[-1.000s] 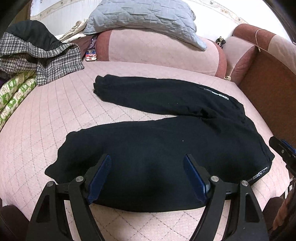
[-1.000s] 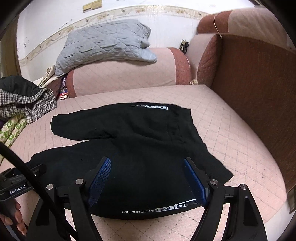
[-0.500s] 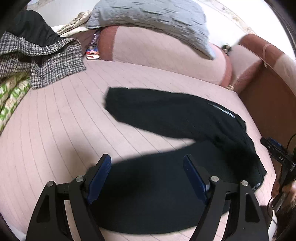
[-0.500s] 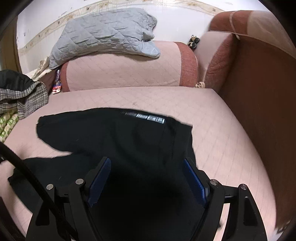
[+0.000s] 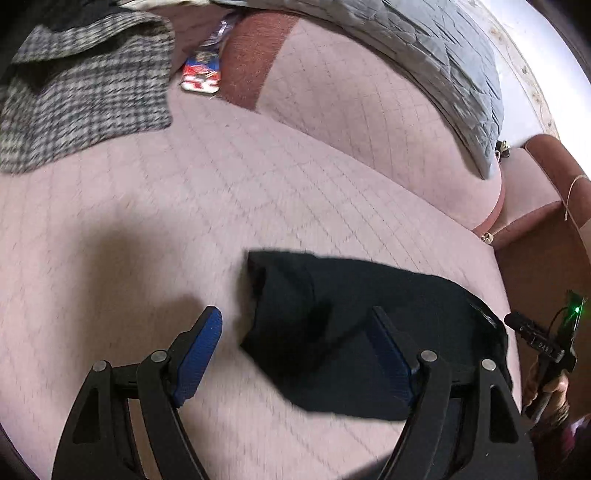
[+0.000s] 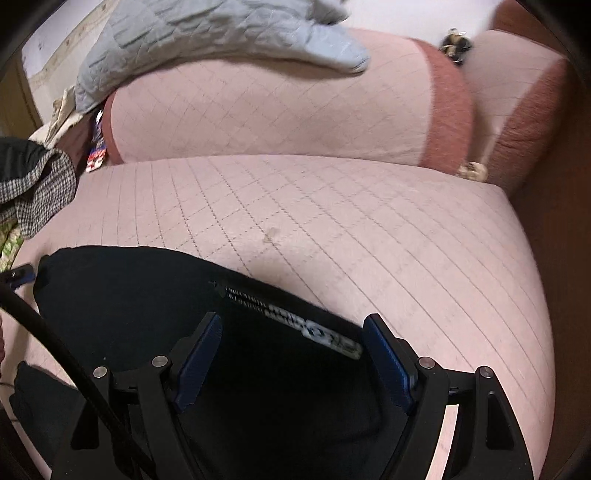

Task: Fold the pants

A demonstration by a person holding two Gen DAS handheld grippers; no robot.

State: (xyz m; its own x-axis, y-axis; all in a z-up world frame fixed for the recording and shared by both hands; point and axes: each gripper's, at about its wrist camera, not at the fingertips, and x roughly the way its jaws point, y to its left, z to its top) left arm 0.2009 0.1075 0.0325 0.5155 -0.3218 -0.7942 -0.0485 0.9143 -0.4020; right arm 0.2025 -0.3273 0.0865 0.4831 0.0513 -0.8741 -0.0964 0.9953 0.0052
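Black pants [image 5: 354, 325] lie flat on the pink quilted sofa seat [image 5: 184, 206]. In the left wrist view my left gripper [image 5: 299, 354] is open just above the cuff end of the far leg, with the cuff between its blue pads. In the right wrist view my right gripper [image 6: 291, 354] is open low over the waist end of the pants [image 6: 155, 295], near the white printed waistband label [image 6: 314, 332]. Neither holds cloth. The other gripper [image 5: 546, 343] shows at the right edge of the left wrist view.
A checked garment [image 5: 81, 88] lies at the seat's back left. A grey quilted blanket [image 6: 207, 33] drapes over the pink backrest bolster [image 6: 280, 107]. A red and blue packet [image 5: 201, 74] lies by the bolster. The brown sofa arm [image 6: 561, 258] bounds the right side.
Both grippers have moved forward and down over the pants, toward the far leg and waistband. The near leg has dropped out of the left wrist view. Both stay open.
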